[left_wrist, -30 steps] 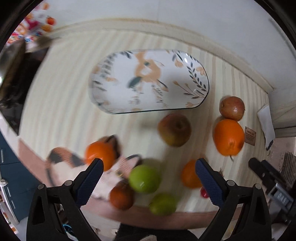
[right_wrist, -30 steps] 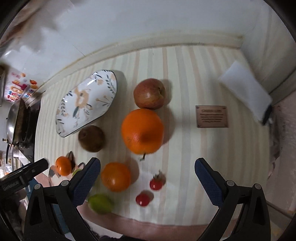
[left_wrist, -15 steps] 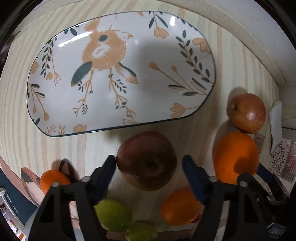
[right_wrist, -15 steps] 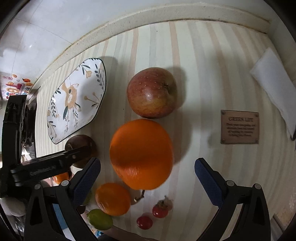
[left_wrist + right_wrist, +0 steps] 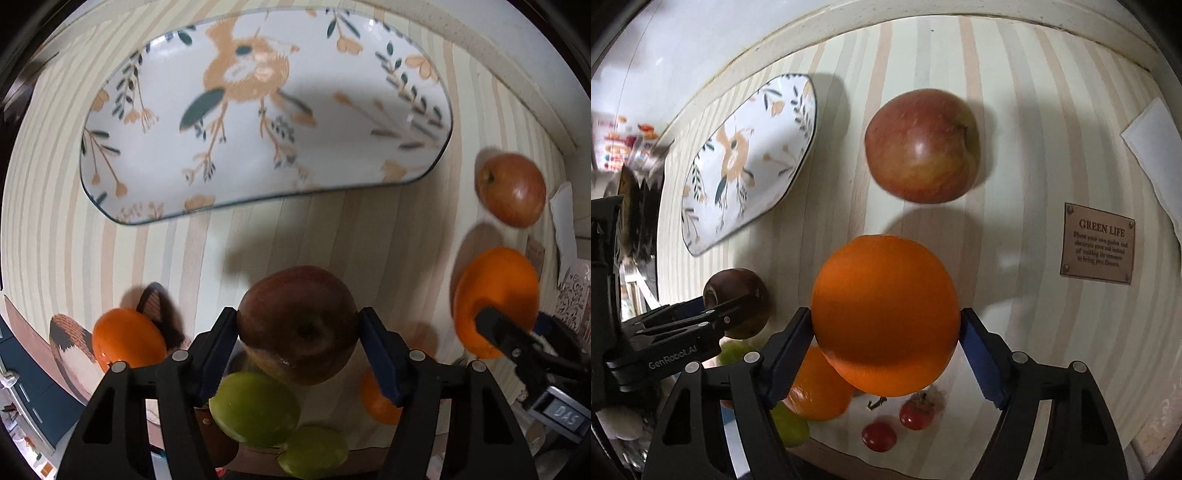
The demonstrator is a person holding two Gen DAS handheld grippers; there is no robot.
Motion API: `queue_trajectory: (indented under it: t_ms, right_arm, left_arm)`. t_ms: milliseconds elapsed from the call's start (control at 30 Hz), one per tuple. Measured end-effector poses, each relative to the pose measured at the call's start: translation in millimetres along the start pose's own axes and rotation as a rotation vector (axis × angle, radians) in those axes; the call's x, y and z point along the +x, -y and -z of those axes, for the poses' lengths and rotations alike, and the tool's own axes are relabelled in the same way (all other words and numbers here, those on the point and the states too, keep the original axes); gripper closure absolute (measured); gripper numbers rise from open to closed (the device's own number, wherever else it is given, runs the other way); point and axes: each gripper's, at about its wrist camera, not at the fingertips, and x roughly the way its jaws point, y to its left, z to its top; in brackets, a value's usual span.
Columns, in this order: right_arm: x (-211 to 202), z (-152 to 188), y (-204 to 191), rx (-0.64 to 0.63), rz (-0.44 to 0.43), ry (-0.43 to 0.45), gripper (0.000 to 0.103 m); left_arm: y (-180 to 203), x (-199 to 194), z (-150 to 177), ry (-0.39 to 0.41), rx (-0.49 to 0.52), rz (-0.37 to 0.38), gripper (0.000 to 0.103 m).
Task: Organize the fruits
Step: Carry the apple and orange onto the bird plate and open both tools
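Observation:
In the left wrist view my left gripper (image 5: 297,326) is shut on a dark red-brown apple (image 5: 299,295), both blue pads pressed against its sides. The right wrist view shows my right gripper (image 5: 886,321) closing on a large orange (image 5: 882,288), and its pads meet the orange's flanks. A white oval plate (image 5: 325,155) with a bird pattern lies beyond the apple with nothing on it. A second, red apple (image 5: 919,147) rests on the striped cloth just past the orange.
Near the front edge lie a small orange (image 5: 125,339), two green fruits (image 5: 255,410), another orange (image 5: 376,402) and two small red fruits (image 5: 916,410). A brown plaque (image 5: 1097,243) and white paper (image 5: 1156,147) lie to the right. A wall borders the far side.
Both grippers have come down toward the table. The left went from wide open to shut on the dark apple. The right stayed open until its pads closed in on the large orange.

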Motion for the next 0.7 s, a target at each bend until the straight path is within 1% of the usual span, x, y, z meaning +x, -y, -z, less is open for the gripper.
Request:
queue_trajectory:
  t_ms: [100,167,267,333,467,600,700]
  right_arm:
    - [1.2,-1.6,-0.5,0.006,0.004,0.006,0.021]
    - [1.6,-3.1,0.4,0.007,0.002,0.008,0.021]
    - [2.5,-4.8,-3.3,0.009,0.013,0.014,0.022]
    - [1.7,-4.7,-3.9,0.02,0.019,0.011,0.022]
    - [-1.9,-2.6,-6.5,0.039,-0.023,0.006,0.023]
    - [-20.8,-4.8,-19.4,0.017,-0.056,0.036,0.023]
    - [-38.9,-15.9,-37.2,-0.018,-0.083,0.071,0.023]
  left_arm:
    - [-0.6,-1.8,0.3,0.018,-0.009,0.005,0.038]
    - [3.8,-0.4,-8.1,0.025,-0.013,0.004,0.038]
    - [1.9,-6.3,-6.1,0.036,-0.019,0.005,0.038]
    - [-5.9,-18.2,7.1,0.051,-0.018,0.013,0.039]
    - [-9.6,-40.7,10.4,0.072,-0.019,0.038,0.039]
    - [-18.5,-81.7,8.0,0.103,-0.037,0.087,0.039]
    - [-34.4,-111.0,1.7,0.144,-0.056,0.118,0.039]
